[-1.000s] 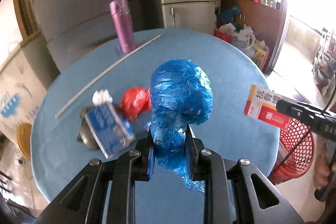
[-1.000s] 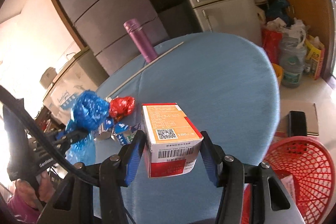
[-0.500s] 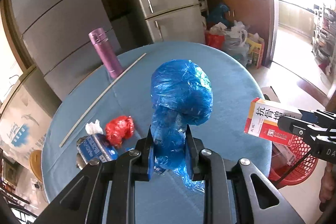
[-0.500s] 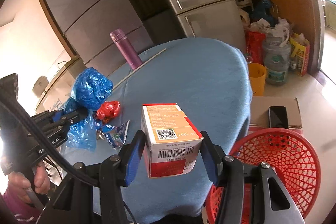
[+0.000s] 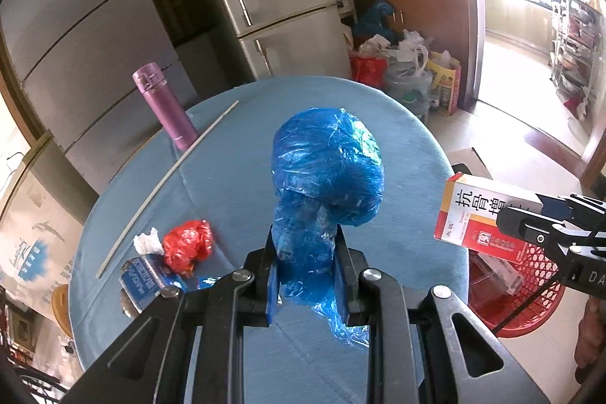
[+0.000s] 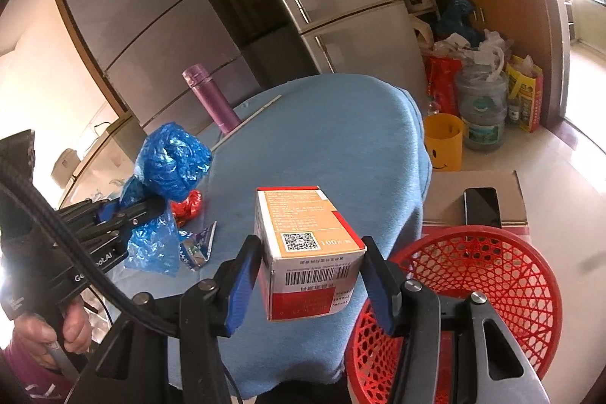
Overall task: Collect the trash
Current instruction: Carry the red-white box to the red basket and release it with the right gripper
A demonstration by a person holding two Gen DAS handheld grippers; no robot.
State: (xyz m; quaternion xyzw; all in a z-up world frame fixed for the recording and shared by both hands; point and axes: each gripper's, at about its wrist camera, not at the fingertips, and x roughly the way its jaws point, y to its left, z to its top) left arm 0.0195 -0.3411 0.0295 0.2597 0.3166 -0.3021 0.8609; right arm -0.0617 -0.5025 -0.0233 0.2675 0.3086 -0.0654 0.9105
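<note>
Between the left tool's (image 5: 306,275) pads, the blue bag (image 5: 327,173) sits clamped.

Crumpled blue plastic bag (image 5: 327,173), red-and-white box (image 6: 308,252) with barcode, red lattice basket (image 6: 488,283), purple flask (image 5: 164,105), blue tablecloth (image 5: 235,184)

The orange, white and red cardboard box (image 6: 307,252) has a square QR code on its top, and next to that "100" with a small mark too tiny to read. Its white end has a black barcode. From the left camera, the side of this box (image 5: 488,219) shows big black Chinese letters, "抗骨增". The black left tool (image 6: 149,209) has white letters on its body that look like "Ge...ot.AI". The black right tool (image 5: 560,233) shows the white letters "DA".
</note>
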